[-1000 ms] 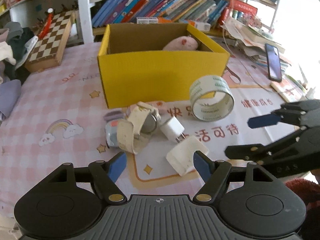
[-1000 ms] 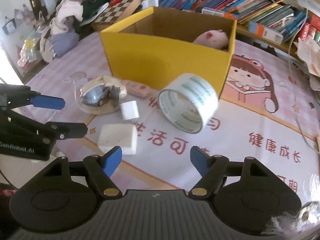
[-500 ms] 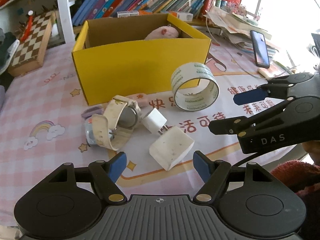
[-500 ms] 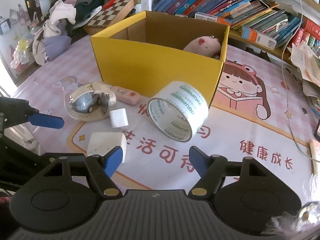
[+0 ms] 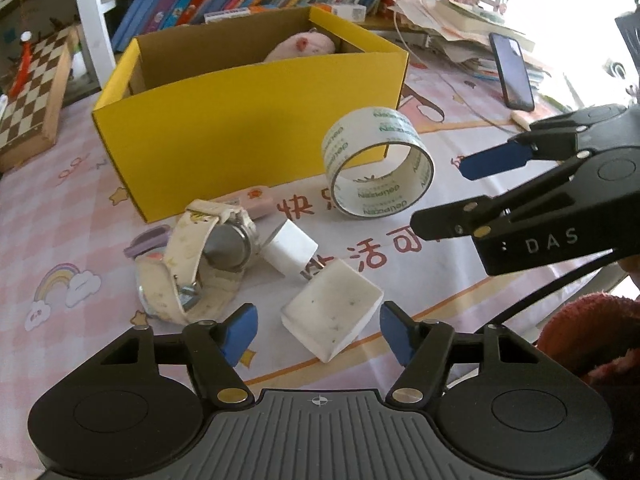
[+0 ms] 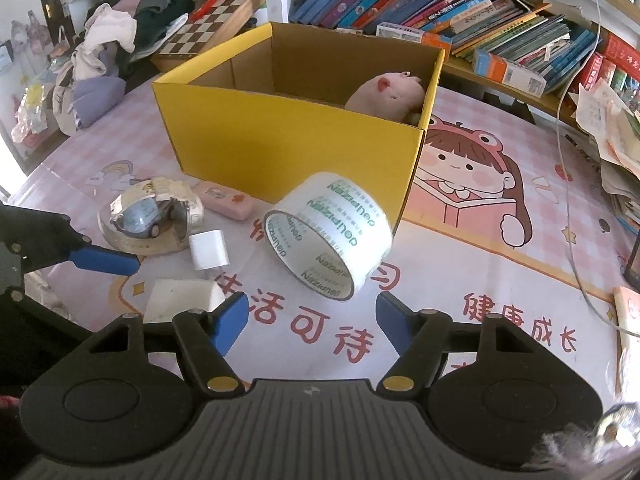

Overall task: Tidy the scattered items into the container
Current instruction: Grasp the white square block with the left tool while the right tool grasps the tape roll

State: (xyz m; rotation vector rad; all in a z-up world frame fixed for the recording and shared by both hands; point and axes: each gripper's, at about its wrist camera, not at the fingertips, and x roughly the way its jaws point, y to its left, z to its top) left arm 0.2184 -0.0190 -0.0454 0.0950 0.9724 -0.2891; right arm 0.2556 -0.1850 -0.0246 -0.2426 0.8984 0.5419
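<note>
A yellow cardboard box (image 5: 248, 120) (image 6: 288, 144) stands on the table with a pink plush toy (image 5: 304, 46) (image 6: 386, 96) inside. In front of it lie a clear tape roll (image 5: 378, 164) (image 6: 328, 236), a white charger plug (image 5: 292, 250) (image 6: 208, 250), a white block (image 5: 332, 314) (image 6: 180, 300), a cream-strapped watch (image 5: 204, 256) (image 6: 150, 216) and a pink case (image 5: 252, 200) (image 6: 226, 200). My left gripper (image 5: 318, 336) (image 6: 80, 280) is closing; the white block lies between its pads, untouched. My right gripper (image 6: 312, 320) (image 5: 452, 196) is also closing, just short of the tape roll, holding nothing.
A small purple item (image 5: 146, 240) lies left of the watch. A chessboard (image 5: 28, 92) and a clothes pile (image 6: 108, 52) are at the back left. Bookshelves (image 6: 440, 8) line the back. A phone (image 5: 512, 72) and papers sit at the right, with a thin cable (image 6: 568, 200).
The left gripper has come down and forward, so the white block now sits between its fingertips. The right gripper has drawn nearer the tape roll. Both pairs of jaws have narrowed a little.
</note>
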